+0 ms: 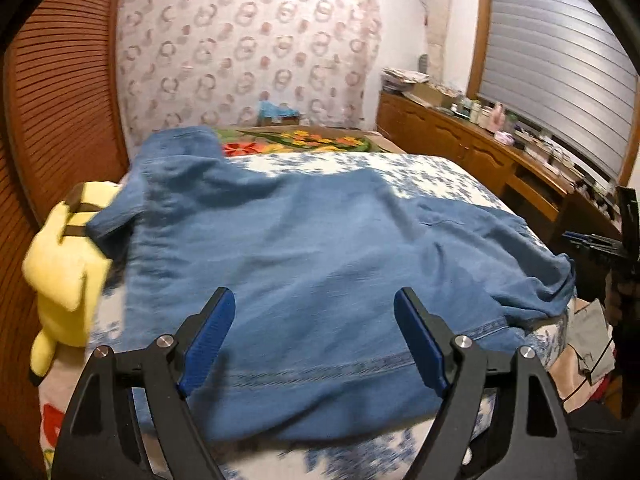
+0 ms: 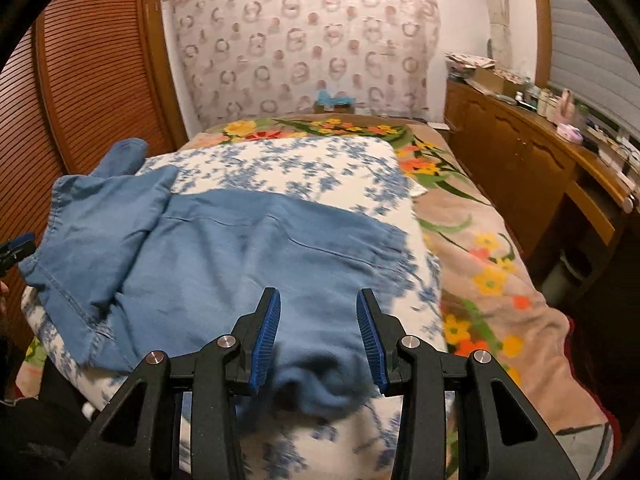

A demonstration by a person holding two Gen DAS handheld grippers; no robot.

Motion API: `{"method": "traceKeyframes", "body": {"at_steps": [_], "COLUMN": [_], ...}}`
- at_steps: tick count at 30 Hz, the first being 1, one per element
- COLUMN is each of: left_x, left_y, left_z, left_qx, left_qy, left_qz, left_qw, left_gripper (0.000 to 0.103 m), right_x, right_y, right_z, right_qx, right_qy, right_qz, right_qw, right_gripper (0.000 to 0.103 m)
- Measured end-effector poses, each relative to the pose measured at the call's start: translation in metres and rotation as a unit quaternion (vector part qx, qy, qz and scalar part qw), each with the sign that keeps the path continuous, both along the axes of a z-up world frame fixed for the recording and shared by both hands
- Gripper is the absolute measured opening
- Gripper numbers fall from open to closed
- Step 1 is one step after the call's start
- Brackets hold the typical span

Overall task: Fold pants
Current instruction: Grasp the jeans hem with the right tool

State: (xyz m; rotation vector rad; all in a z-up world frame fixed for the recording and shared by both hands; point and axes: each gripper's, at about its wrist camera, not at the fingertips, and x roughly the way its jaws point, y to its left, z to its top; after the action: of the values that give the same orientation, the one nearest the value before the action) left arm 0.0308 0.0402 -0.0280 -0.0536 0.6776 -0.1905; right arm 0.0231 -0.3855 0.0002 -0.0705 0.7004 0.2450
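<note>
Showing a yellow plush (image 1: pixel 64 264) only beside left tongs (image 1: pixel 314 336).

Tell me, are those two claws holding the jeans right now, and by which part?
No. The left gripper stands wide open above the jeans. The right gripper has its jaws apart over a bunched edge of the jeans, its pads not pressing on it.

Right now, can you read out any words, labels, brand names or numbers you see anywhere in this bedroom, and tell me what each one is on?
No text can be read in either view.
Blue pants: no label or tag shows.
Yellow plush toy: no writing.
Bottles and boxes on the wooden dresser: any labels are too small and blurred to read.
Patterned wall covering: rings and shapes only, no letters.
</note>
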Motion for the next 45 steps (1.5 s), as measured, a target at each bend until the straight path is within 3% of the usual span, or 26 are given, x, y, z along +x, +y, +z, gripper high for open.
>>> {"method": "traceKeyframes", "body": {"at_steps": [10, 16, 22, 30, 32, 33, 37, 45], "left_x": [0.022, 0.028, 0.026, 0.024, 0.024, 0.026, 0.025, 0.025], "left_y": [-0.054, -0.077, -0.084, -0.086, -0.086, -0.086, -0.086, -0.085], "left_z": [-0.012, -0.023, -0.033, -0.038, -0.039, -0.039, -0.040, -0.041], "left_qx": [0.013, 0.022, 0.028, 0.030, 0.030, 0.030, 0.028, 0.031], "left_qy": [0.027, 0.043, 0.058, 0.062, 0.062, 0.063, 0.062, 0.062], "left_qz": [-0.053, -0.074, -0.079, -0.075, -0.075, -0.075, -0.074, -0.076], "left_qw": [0.9981, 0.9961, 0.9948, 0.9948, 0.9948, 0.9948, 0.9949, 0.9948], "left_gripper": [0.082, 0.082, 0.082, 0.082, 0.082, 0.082, 0.082, 0.083], "right_x": [-0.003, 0.001, 0.003, 0.002, 0.002, 0.002, -0.001, -0.007], "right_y": [-0.031, -0.026, -0.017, -0.021, -0.022, -0.021, -0.014, -0.044], "right_z": [-0.014, -0.022, -0.033, -0.032, -0.031, -0.032, -0.030, -0.001], "right_qx": [0.011, 0.022, 0.019, 0.011, 0.013, 0.015, 0.000, -0.010], "right_qy": [0.033, 0.042, 0.060, 0.048, 0.048, 0.048, 0.045, -0.021], "right_qz": [-0.016, -0.012, -0.001, 0.000, 0.004, 0.010, 0.028, -0.040], "right_qw": [0.999, 0.999, 0.998, 0.999, 0.999, 0.999, 0.999, 0.999], "right_gripper": [0.041, 0.041, 0.041, 0.041, 0.038, 0.030, 0.022, 0.014]}}
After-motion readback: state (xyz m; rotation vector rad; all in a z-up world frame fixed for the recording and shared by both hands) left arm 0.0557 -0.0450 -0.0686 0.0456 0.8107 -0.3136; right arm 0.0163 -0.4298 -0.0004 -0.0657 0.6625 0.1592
